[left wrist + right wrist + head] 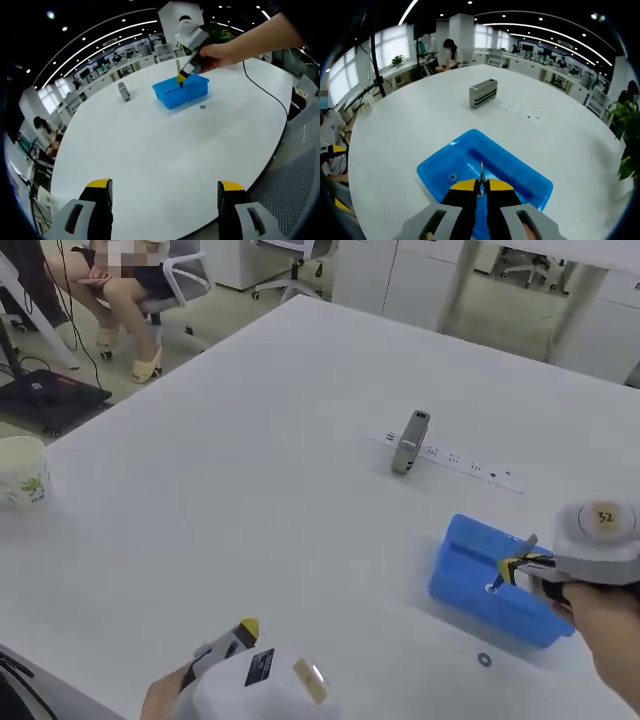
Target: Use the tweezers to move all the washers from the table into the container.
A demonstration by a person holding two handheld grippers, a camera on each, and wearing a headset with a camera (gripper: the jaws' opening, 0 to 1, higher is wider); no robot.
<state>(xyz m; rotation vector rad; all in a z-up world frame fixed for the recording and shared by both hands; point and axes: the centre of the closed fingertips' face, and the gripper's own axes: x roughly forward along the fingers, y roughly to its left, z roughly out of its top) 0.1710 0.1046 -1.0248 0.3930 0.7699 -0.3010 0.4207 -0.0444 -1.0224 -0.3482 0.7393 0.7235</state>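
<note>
Blue plastic container [515, 172] holds one metal ring washer [452, 177] near thin metal tweezers [481, 172] clamped in right tool [481, 186]; left tool [164, 184] spread wide, empty; second washer [484, 660], flat on white surface [250, 490], could skid off tips.

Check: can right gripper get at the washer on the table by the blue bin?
Likely yes: the right gripper, shut on tweezers, hangs over the bin; the washer lies beside it on bare table.
</note>
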